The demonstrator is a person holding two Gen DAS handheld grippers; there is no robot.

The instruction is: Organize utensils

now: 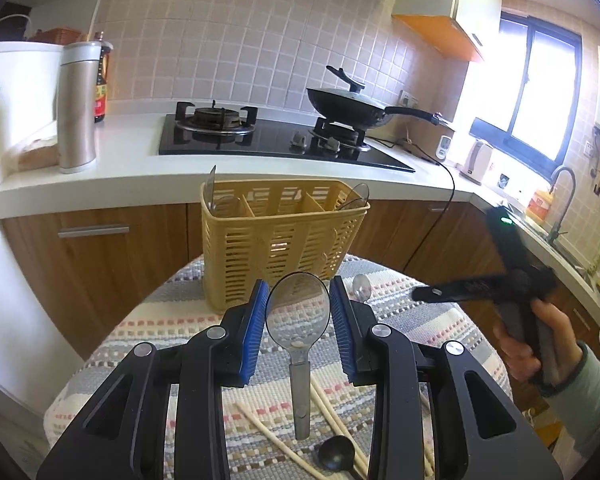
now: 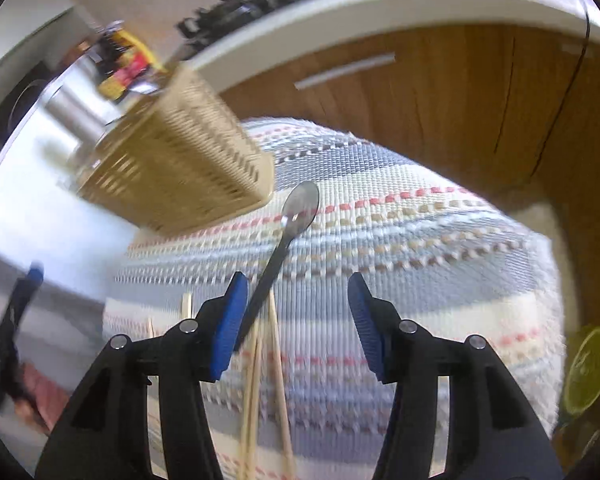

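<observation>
The step in hand looks like carrying one utensil to the yellow slotted utensil caddy (image 1: 280, 236), which stands at the far edge of the tabletop (image 1: 428, 320) (a striped woven cloth covers it). The left gripper (image 1: 299, 320) has its fingers partly closed on a clear plastic rice paddle (image 1: 298, 316), the blue pads (image 1: 256, 332) pinching the edges of its round blade while the handle hangs down toward the cloth. By my judgement the next move calls for lifting the paddle over the caddy's rim, lining it up with one of the divided compartments and lowering it in, then spreading the fingers; two clear utensils already stand in the end compartments, so a free slot in the middle seems the easier target.

The right gripper (image 2: 298, 320) has its fingers spread and grips nothing. A dark spoon (image 2: 296, 216) lies on the cloth just in front of the caddy, its handle running back beside the left-hand pad; whether that pad touches it I cannot tell, as the view is blurred. Pale wooden chopsticks (image 2: 260, 392) lie under the fingers near the tabletop's near edge. A small black ladle (image 1: 336, 456) lies by that near edge too, seen from the left wrist camera.
</observation>
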